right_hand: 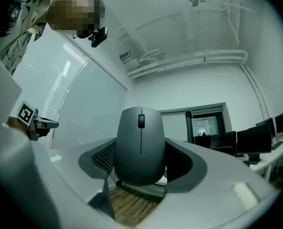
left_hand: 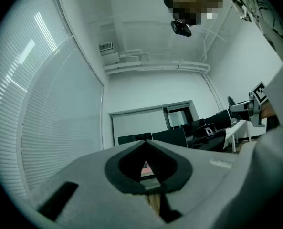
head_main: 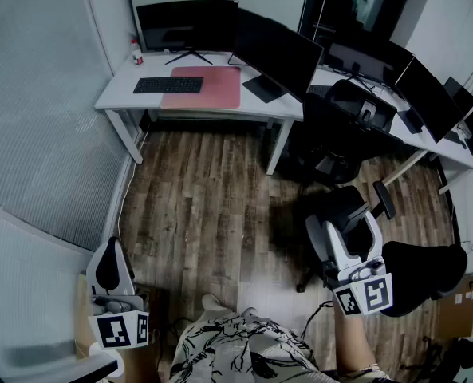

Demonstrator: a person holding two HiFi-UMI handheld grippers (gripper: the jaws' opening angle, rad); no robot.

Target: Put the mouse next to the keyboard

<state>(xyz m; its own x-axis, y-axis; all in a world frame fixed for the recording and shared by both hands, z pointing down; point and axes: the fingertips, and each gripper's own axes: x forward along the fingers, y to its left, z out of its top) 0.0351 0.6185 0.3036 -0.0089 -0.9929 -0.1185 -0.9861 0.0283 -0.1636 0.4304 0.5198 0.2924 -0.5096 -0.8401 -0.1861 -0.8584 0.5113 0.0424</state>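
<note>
Grey mouse (right_hand: pixel 140 146), dark scroll wheel.

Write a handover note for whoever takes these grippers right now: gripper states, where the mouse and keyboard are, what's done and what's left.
Left gripper: shut, empty.
Right gripper: shut on the mouse, well short of the desk.
Keyboard: on the far white desk, overlapping the pink mat.
Done: mouse is in the gripper.
Left: walk over and set the mouse beside the keyboard.

Grey mouse (right_hand: pixel 140 144); black keyboard (head_main: pixel 168 84); pink desk mat (head_main: pixel 212 86); white desk (head_main: pixel 120 90); brown wood-plank floor (head_main: pixel 196 202).
</note>
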